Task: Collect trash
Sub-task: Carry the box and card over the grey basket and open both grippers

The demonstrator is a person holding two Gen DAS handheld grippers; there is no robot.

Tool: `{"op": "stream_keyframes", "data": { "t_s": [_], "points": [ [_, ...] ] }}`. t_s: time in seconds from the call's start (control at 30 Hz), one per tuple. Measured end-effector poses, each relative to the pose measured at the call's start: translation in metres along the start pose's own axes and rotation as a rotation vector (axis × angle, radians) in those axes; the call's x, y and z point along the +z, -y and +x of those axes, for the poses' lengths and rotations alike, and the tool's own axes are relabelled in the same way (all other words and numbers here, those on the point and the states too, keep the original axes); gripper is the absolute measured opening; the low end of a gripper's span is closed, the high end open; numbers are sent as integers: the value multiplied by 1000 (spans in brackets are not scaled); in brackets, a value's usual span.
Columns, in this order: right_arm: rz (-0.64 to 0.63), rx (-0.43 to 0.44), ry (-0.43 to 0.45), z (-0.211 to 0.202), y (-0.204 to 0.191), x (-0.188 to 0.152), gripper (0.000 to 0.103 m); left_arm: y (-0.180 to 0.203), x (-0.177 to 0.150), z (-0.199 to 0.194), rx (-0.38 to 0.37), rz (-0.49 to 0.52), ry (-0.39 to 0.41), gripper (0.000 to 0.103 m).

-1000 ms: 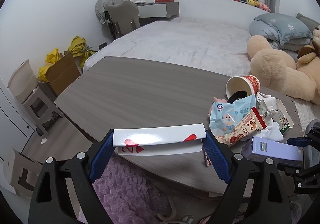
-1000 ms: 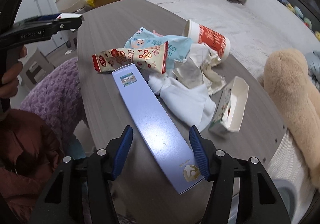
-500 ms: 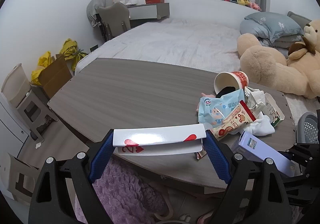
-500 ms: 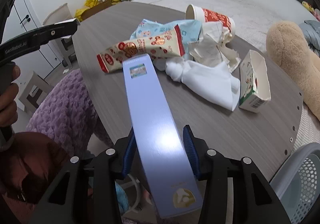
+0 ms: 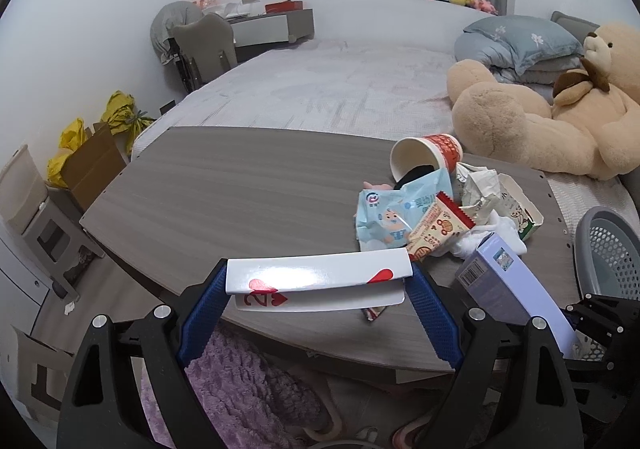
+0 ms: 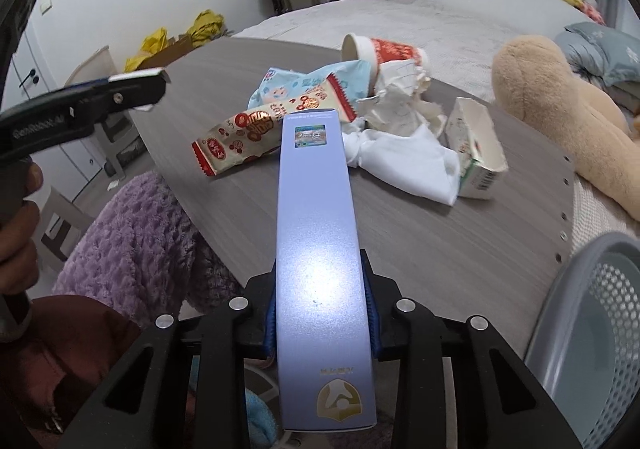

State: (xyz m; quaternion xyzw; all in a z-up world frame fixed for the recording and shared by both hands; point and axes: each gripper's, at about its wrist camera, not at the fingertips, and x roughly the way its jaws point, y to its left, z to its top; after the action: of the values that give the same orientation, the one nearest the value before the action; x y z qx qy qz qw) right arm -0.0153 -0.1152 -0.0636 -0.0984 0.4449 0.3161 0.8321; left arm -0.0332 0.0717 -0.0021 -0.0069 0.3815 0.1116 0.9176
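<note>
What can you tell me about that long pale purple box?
The long purple box is a slim, rectangular carton of matte lavender card, with a small printed label near its far end, a gold emblem near its near end and a barcode on the end flap seen from the left wrist camera. The right tool, whose jaws have just been closing, is shut on it, blue pads against both long sides. Its far end points toward the trash pile. Whether that end touches the table cannot be told.

Lilac carton (image 6: 316,249) lifted, wrappers (image 6: 280,117) heaped
</note>
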Motion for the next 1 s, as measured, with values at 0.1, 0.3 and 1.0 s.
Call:
{"op": "stream_keyframes", "data": {
  "t_s": [0.1, 0.3, 1.0],
  "points": [
    [54, -20, 39, -21, 5, -10, 32, 14, 0, -4, -25, 25, 8, 84],
    [190, -94, 114, -65, 29, -32, 32, 53, 7, -10, -102, 103, 30, 84],
    [754, -474, 178, -163, 157, -132, 32, 265, 9, -1, -496, 398, -37, 84]
  ]
}}
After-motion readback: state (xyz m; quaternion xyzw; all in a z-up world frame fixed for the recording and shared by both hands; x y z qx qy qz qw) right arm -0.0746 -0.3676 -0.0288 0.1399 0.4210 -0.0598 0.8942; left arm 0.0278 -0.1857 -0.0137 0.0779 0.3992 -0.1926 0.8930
